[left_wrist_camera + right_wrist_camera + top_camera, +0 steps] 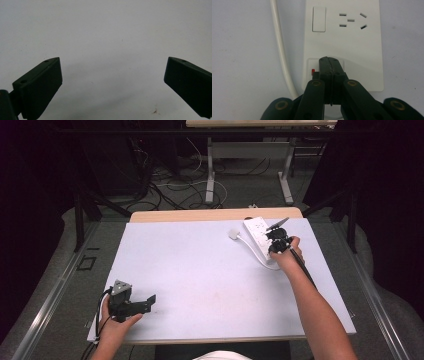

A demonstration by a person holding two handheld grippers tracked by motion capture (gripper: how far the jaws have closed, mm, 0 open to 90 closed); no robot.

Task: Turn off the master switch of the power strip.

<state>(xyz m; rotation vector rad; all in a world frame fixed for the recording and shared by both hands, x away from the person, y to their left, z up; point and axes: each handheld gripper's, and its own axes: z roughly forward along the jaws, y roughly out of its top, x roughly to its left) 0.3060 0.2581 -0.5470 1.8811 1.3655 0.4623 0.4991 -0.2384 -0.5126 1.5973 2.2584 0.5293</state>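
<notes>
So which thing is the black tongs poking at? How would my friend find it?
Look at the far right corner of the pale grey table, where the right tongs point, shut. There lies a flat white plastic power strip with a white cord. It alone has socket holes and a rocker switch.

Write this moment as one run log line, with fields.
right gripper: shut, tips on power strip switch end | left gripper: open, over table
</notes>
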